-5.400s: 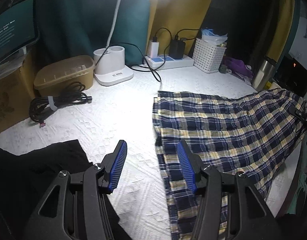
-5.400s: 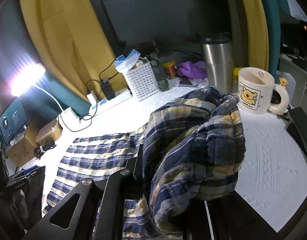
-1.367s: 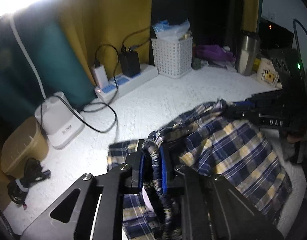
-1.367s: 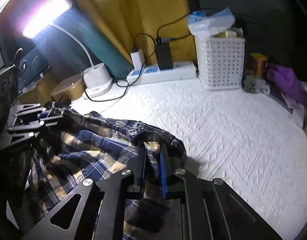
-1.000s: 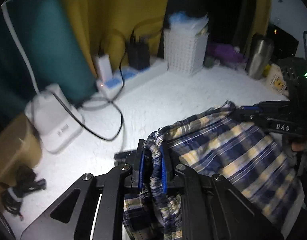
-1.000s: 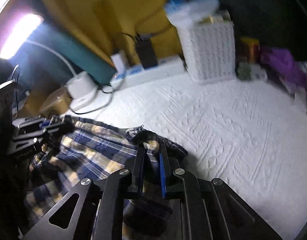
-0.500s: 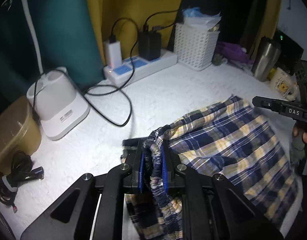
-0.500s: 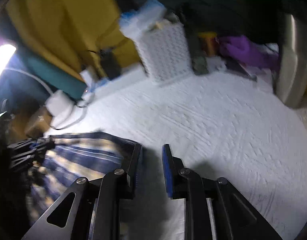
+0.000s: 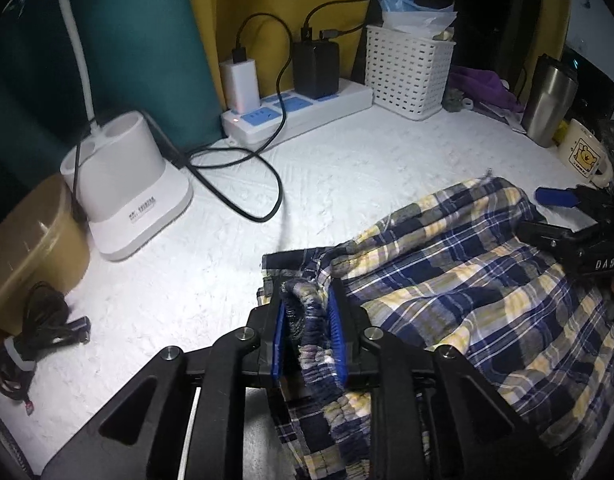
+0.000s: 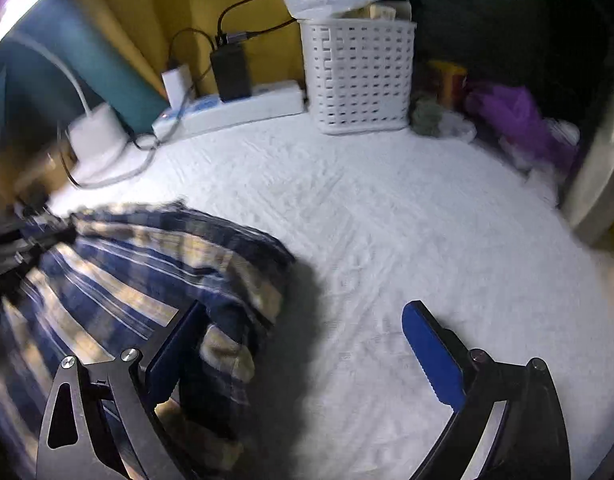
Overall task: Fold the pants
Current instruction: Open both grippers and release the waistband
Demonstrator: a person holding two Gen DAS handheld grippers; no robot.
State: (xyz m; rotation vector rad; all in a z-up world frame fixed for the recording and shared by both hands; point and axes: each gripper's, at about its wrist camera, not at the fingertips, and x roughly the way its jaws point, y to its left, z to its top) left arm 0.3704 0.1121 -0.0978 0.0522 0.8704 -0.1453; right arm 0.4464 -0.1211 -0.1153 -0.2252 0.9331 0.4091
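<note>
Two grippers: left gripper, easing apart, pinches one pants waistband; right gripper (just released) gapes wide.

Clutter along the back of the white surface

Upper centre: power strip, basket; left: lamp base, cable bundle; right: tumbler, mug.

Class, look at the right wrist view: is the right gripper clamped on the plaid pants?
No: the right gripper stands wide open, the plaid pants lying loose beside its left finger.
</note>
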